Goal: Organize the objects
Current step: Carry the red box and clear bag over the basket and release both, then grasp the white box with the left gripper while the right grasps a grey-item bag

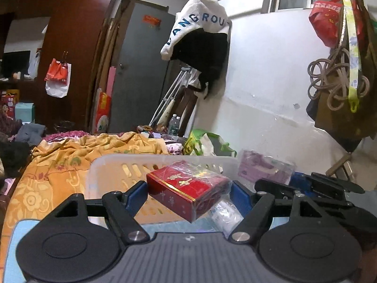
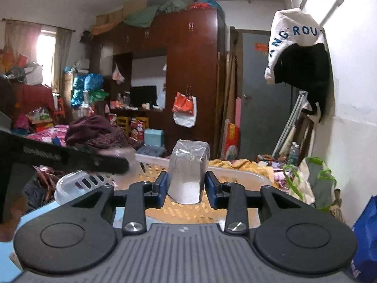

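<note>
In the left wrist view my left gripper is shut on a red cigarette box with gold characters, wrapped in clear film. It holds the box tilted above a white slotted plastic basket. My right gripper shows at the right of that view, beside a pale purple packet. In the right wrist view my right gripper is shut on a clear-wrapped white packet, held upright over the same basket. The left gripper's black arm crosses at the left.
The basket sits on a bed with an orange floral cover. A white wall stands at the right, with hanging bags and a green-trimmed bag below. A dark wardrobe and a grey door lie beyond.
</note>
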`<state>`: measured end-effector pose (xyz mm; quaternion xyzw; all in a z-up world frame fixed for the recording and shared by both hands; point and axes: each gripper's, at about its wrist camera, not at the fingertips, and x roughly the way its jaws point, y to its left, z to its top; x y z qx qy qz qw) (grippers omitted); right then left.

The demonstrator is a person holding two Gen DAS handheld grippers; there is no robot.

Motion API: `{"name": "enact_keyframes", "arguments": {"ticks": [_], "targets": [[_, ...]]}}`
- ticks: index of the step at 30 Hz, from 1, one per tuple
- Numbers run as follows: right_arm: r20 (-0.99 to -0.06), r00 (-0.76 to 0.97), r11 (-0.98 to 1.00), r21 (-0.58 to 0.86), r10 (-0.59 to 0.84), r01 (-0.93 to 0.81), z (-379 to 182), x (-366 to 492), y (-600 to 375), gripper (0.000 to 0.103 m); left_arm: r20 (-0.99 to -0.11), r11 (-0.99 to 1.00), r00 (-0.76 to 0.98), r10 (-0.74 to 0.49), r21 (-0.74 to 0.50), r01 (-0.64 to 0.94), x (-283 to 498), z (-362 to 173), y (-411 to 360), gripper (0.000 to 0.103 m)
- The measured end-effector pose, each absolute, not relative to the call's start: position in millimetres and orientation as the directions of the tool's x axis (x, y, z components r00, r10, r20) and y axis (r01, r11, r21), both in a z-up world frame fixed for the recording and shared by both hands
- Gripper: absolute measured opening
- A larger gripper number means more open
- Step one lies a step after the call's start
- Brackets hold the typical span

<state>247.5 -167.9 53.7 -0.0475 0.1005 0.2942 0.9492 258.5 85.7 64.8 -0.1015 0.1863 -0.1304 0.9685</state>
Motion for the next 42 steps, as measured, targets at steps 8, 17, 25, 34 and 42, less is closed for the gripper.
{"name": "enact_keyframes", "arguments": {"ticks": [8,17,25,34,42], "targets": [[-0.129,0.809,0.817,0.014,0.574,-0.577,59,211,-194,0.103,-0.307,0.95,0.909,-0.281,-0.224,0.218,230,62,96,0.103],[-0.217,0.802,0.828,0.067,0.557,-0.557,5,138,-240,0.103,-0.293,0.972,0.935,-0.2,-0.179,0.152,115,27,110,0.103],[-0.259,0.787,0.825,0.09,0.56,-0.558,-3,147,-229,0.085,-0.344,0.969,0.909,-0.237,-0.153,0.195,94,-3,103,0.097],[-0.347,0.764,0.825,0.054,0.544,-0.563,-20,150,-208,0.059,-0.407,0.974,0.885,-0.226,-0.104,0.201,97,-22,105,0.097],[-0.341,0.784,0.839,0.024,0.518,-0.544,-23,146,-205,0.049,-0.424,0.968,0.87,-0.251,-0.105,0.229,95,-29,103,0.097]]}}
